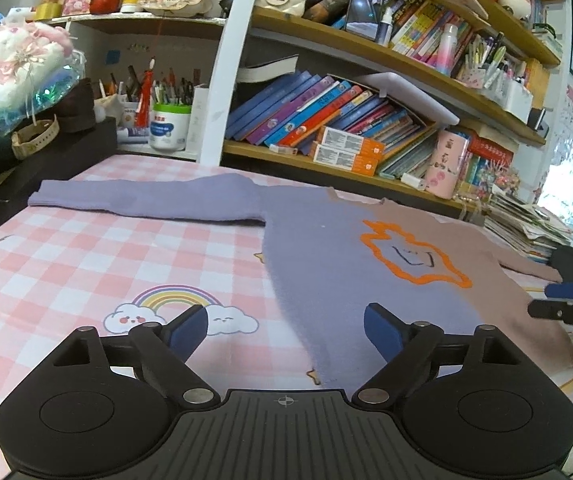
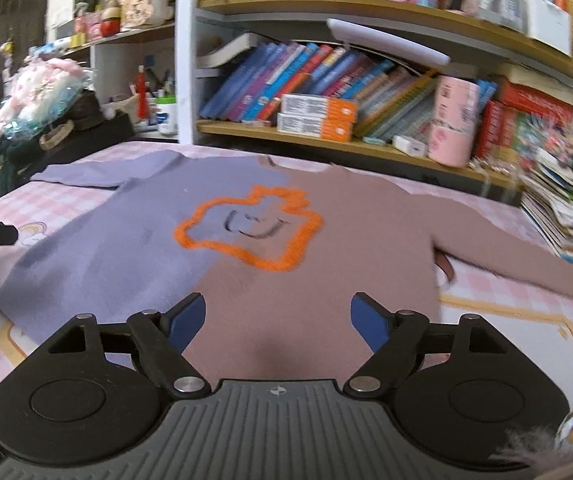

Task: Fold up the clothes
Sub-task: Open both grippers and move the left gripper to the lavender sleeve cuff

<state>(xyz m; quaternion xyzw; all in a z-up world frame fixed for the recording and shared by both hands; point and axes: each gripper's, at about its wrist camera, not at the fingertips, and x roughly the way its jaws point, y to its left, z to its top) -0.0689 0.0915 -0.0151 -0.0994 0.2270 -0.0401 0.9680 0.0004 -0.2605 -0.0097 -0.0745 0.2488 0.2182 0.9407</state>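
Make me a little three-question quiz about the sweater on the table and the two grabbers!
1. True or false: the sweater lies spread flat on the checked tablecloth.
2. What colour is the outline drawn on its chest?
A. green
B. orange
C. white
3. Fill in: the left gripper and right gripper both have their jaws ____, with nothing pinched.

Key: 1 true; 2 B; 3 open.

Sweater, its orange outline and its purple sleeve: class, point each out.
sweater (image 2: 326,248), right wrist view, on the brown half of the body.
orange outline (image 2: 270,262), right wrist view, on its lower edge.
purple sleeve (image 1: 146,200), left wrist view, mid-sleeve.
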